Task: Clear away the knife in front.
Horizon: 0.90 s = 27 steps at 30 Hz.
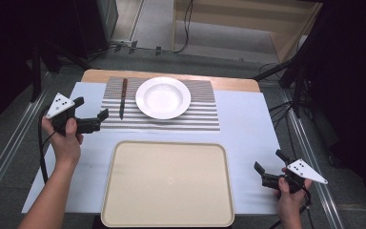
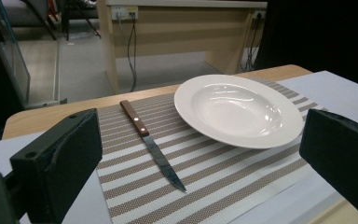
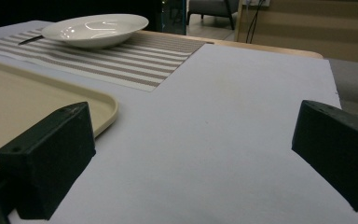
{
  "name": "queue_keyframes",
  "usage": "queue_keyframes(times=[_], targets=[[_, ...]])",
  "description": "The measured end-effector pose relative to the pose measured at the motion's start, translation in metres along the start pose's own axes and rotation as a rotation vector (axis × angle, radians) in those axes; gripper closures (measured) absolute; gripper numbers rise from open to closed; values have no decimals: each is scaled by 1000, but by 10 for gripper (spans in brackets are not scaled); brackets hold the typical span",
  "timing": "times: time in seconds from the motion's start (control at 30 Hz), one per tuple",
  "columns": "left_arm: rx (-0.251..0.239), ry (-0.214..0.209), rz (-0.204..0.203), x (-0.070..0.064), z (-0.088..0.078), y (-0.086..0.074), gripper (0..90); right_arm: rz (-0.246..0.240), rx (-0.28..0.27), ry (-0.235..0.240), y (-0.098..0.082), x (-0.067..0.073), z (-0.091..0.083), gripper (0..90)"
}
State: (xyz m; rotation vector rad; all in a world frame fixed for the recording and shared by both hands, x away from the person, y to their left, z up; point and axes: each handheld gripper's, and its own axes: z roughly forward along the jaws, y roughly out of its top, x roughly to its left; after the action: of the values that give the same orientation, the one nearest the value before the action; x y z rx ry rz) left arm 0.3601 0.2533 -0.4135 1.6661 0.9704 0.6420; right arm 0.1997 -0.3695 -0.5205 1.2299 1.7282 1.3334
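Now both wide open, empty: left gripper (image 1: 93, 110) nr knife (image 1: 123, 98), right gripper (image 1: 268, 164) over table (image 1: 248, 124).

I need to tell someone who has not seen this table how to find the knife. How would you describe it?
Find the striped placemat at the far side of the table. The knife lies flat on its left part, beside the white plate but not touching it. It is the one thin object there, with a brown wooden handle and a metal blade pointing toward the person.

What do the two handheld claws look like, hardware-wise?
Both alike: left claw and right claw have black bodies, two blocky black jaws with small holes in them, and a pale grey three-cornered plate with dark dots on top. A black cable trails from each. Forearms are bare, no sleeves or gloves.
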Motion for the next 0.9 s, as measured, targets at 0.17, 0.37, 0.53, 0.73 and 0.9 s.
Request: queue_keyframes(times=[0.17,0.37,0.53,0.73,0.9], targets=[[8,-7,-8,4,13,6,0,-1,0,0,0,0,0,0],[31,-14,-14,8,32,12,0,0,0,1,0,0,0,0],[76,-24,-50,15,51,15,0,2,2,-1,0,0,0,0],[150,-1,-116,28,77,18,0,-1,0,4,0,0,0,0],[237,40,-164,36,106,19,81,1,-1,7,0,-1,0,0]])
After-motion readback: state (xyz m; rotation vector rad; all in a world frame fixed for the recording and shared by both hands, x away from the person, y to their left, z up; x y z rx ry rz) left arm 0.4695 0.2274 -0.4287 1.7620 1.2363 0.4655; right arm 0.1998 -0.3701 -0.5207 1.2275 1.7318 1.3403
